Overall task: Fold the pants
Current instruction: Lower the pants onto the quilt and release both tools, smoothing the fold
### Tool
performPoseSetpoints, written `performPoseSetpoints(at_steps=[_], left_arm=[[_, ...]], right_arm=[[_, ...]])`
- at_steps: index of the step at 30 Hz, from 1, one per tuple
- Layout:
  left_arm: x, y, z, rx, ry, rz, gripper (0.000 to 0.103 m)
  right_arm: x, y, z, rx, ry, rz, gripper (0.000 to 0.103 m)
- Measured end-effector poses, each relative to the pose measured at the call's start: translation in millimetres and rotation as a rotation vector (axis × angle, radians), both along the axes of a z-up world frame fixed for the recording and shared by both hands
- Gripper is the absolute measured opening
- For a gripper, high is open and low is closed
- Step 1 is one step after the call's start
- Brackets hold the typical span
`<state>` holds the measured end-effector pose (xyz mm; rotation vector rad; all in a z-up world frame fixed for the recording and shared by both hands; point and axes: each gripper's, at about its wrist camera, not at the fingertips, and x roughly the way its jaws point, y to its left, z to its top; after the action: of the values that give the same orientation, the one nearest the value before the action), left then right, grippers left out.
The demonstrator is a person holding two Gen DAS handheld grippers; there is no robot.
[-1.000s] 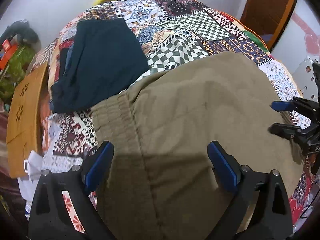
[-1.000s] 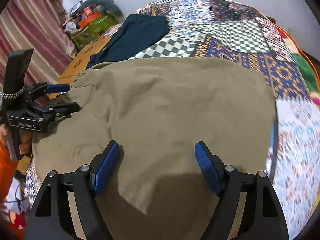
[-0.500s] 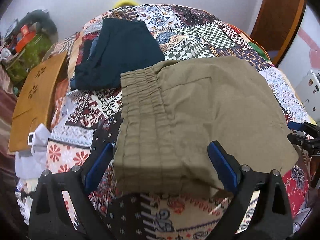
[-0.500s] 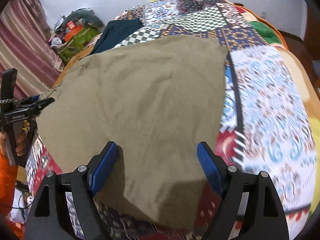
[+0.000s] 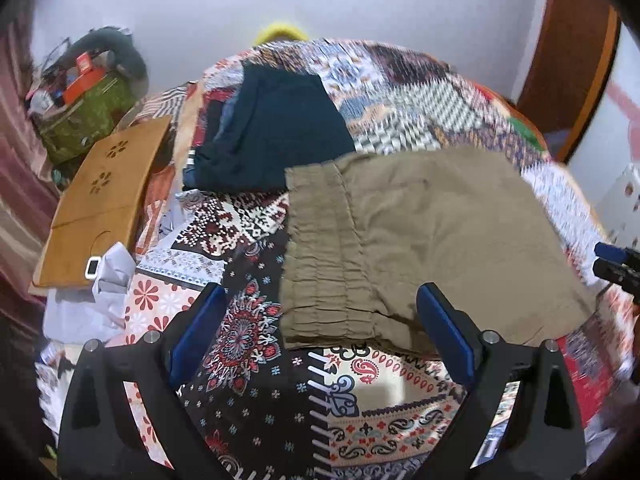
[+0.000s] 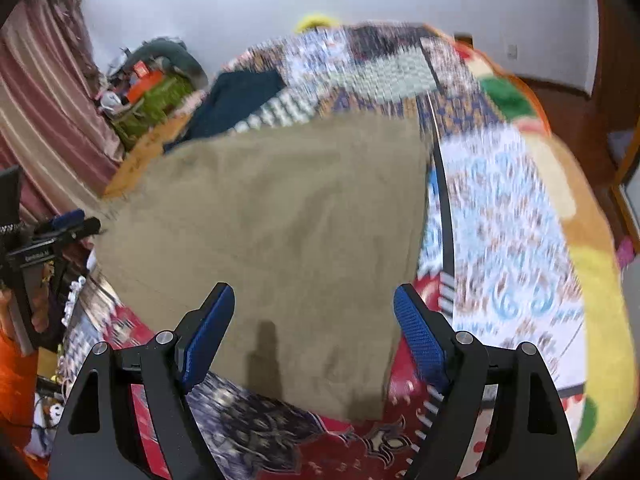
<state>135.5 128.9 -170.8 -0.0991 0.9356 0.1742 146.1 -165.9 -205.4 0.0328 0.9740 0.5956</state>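
Observation:
The olive-khaki pants (image 5: 420, 236) lie folded flat on the patchwork bedspread (image 5: 280, 380), with the gathered elastic waistband (image 5: 320, 256) at the left. My left gripper (image 5: 320, 332) is open and empty, held above the bed just in front of the waistband's near edge. In the right wrist view the pants (image 6: 280, 240) fill the middle, and my right gripper (image 6: 312, 336) is open and empty over their near edge. The left gripper (image 6: 72, 226) shows at the left edge of that view. The right gripper's tips (image 5: 616, 264) show at the right edge of the left wrist view.
A folded dark teal garment (image 5: 276, 136) lies on the bed beyond the waistband. A wooden board (image 5: 104, 200) and white cloth (image 5: 108, 276) sit at the bed's left side, with a cluttered green bag (image 5: 84, 116) behind. A wooden door (image 5: 568, 52) stands at right.
Both grippers have pulled back and up from the pants. The pants now lie farther off, with bedspread showing between them and the fingers.

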Motion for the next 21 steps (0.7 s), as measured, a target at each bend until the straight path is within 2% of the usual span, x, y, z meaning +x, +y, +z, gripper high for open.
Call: performPoseSetpoints(at_steps=[1, 3, 6, 8, 12, 17, 21], left_arm=[[-2, 3, 3, -0.023, -0.007, 0.009, 0.097], [-6, 14, 7, -0.124, -0.016, 0.031, 0.097], [-10, 20, 3, -0.235, -0.003, 0.046, 0.097], [-12, 19, -3, -0.267, 0.014, 0.053, 0.097], [-16, 12, -21, -0.353, 0.059, 0.036, 0.097], [-15, -1, -38, -0.444, 0.097, -0.001, 0.097], [-8, -6, -42, -0.470, 0.092, -0.011, 0.098]], right_arm=[[0, 3, 6, 0.007, -0.020, 0.003, 0.079], [-1, 12, 21, 0.022, -0.068, 0.017, 0.079], [-3, 32, 34, 0.043, -0.129, 0.049, 0.079], [-4, 45, 34, 0.052, -0.146, 0.068, 0.079], [-1, 70, 17, 0.040, -0.130, 0.109, 0.079], [-1, 90, -11, -0.022, -0.083, 0.148, 0.079], [-7, 91, -23, -0.055, -0.071, 0.169, 0.080]])
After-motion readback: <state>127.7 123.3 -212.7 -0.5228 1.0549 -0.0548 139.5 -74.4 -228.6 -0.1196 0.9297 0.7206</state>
